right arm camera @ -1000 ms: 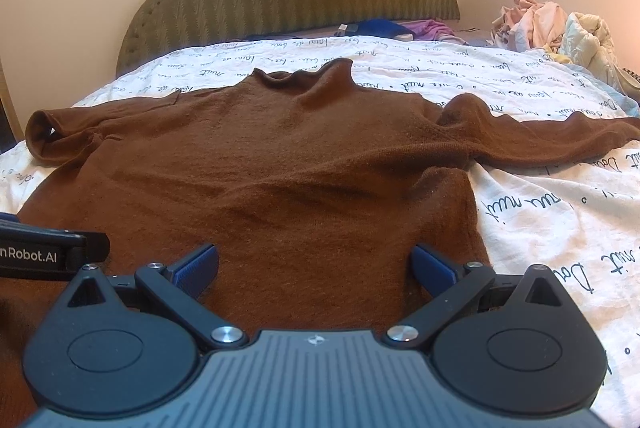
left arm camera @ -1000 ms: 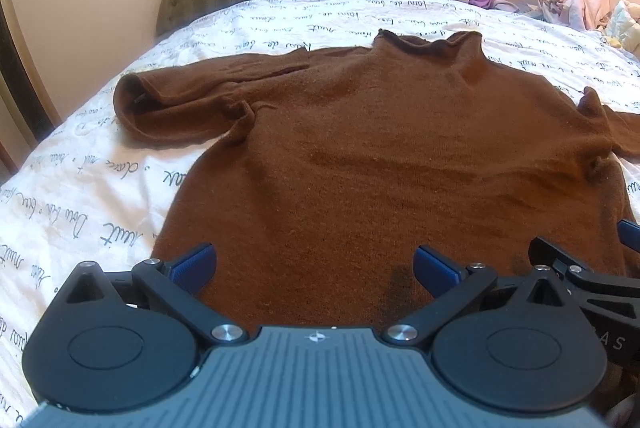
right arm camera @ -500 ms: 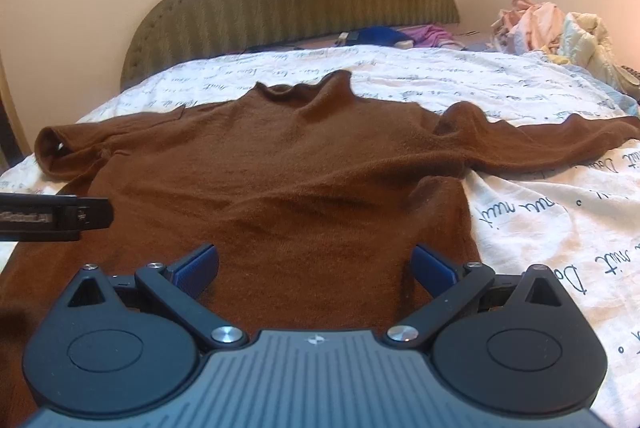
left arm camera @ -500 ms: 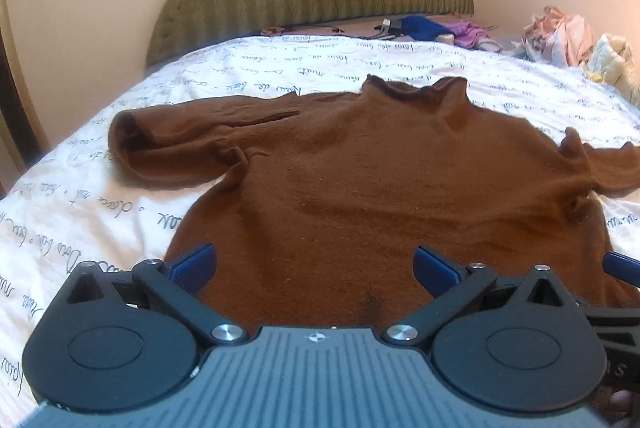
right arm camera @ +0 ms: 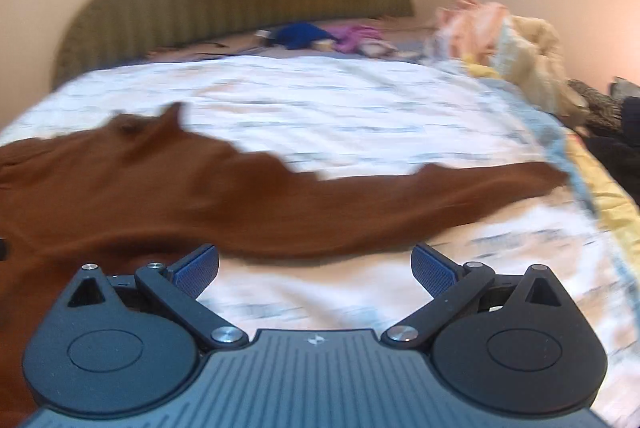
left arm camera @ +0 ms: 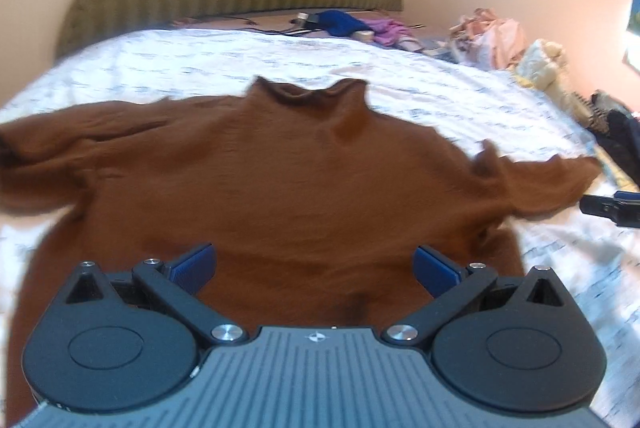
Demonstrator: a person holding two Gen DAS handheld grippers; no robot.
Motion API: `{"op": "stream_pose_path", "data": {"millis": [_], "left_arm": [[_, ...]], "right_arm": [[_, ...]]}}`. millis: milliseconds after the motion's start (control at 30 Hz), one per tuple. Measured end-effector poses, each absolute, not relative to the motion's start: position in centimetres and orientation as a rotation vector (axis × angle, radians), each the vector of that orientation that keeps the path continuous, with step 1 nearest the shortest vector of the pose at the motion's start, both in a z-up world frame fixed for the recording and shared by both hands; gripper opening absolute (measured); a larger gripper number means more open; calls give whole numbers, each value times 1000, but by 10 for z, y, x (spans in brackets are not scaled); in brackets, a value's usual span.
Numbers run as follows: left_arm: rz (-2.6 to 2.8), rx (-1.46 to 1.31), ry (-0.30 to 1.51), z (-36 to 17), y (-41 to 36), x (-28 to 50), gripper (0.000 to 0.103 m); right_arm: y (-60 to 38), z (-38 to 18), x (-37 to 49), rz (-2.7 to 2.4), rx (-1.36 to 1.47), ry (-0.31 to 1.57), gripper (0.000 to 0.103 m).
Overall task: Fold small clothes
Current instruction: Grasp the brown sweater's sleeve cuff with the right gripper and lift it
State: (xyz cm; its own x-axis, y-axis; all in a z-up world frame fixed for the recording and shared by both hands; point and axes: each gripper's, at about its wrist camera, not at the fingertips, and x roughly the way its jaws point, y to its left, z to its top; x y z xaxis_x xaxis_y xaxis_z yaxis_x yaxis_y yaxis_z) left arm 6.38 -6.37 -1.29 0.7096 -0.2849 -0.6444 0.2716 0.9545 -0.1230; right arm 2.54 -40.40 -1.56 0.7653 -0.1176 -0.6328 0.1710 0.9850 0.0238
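The brown knit turtleneck sweater (left arm camera: 304, 188) lies flat and unfolded on the bed (right arm camera: 340, 100); the left tool (left arm camera: 314, 264) and right tool (right arm camera: 314, 264) are both spread and empty, so all folding remains.

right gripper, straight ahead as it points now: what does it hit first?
Likely the brown sweater's outstretched sleeve, which crosses the white printed bedsheet just ahead of the open right gripper. Depth is unclear with the blur; a low path meets bare sheet first.

A brown sweater (left arm camera: 304, 188) lies spread flat on the bed (left arm camera: 460, 96).

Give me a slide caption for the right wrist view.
Open right gripper above the bedsheet, facing the brown sweater's outstretched sleeve.
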Motion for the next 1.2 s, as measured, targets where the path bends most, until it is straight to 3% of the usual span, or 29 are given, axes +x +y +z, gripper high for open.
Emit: {"op": "stream_pose_path", "data": {"millis": [333, 567, 600, 667, 700, 900, 1200], "left_arm": [[-365, 61, 740, -59, -120, 92, 103], [-370, -36, 737, -60, -108, 99, 103], [-369, -34, 737, -60, -109, 98, 103], [-365, -21, 737, -60, -111, 99, 103], [-365, -15, 736, -59, -112, 97, 103], [-378, -9, 739, -60, -113, 98, 103], [-412, -247, 733, -59, -77, 104, 103]], "right_arm": [[-625, -47, 40, -248, 689, 542, 103], [-663, -75, 75, -323, 795, 562, 101], [-665, -77, 77, -311, 798, 548, 92], [-667, -83, 88, -318, 811, 570, 46], [-668, -87, 92, -326, 819, 590, 9], [-646, -67, 78, -352, 714, 502, 7], [-497, 47, 53, -167, 319, 466, 7]]}}
